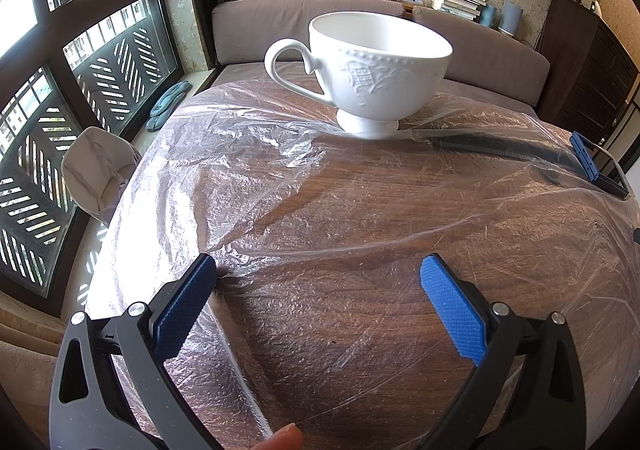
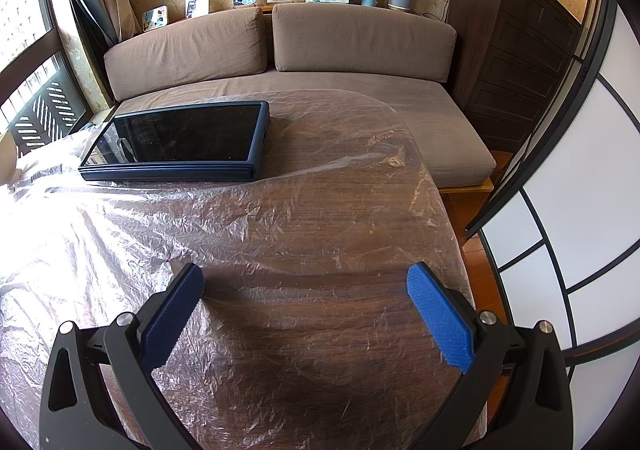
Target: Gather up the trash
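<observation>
A thin clear plastic sheet [image 1: 248,154] lies crumpled over the dark wooden table [image 1: 360,310]; the right wrist view shows the same plastic sheet [image 2: 304,218] reaching the table's right edge. My left gripper [image 1: 318,272] hovers open just above the sheet near the table's near side, nothing between its blue pads. My right gripper [image 2: 306,276] is open too, low over the sheet, holding nothing. No loose scrap of trash shows apart from the plastic.
A white footed teacup [image 1: 372,66] stands on the sheet at the far side. A dark tablet in a blue case [image 2: 180,140] lies on the table. A brown sofa [image 2: 320,46] is behind, a white chair [image 1: 96,170] at the left, a dark cabinet [image 2: 516,50] at the right.
</observation>
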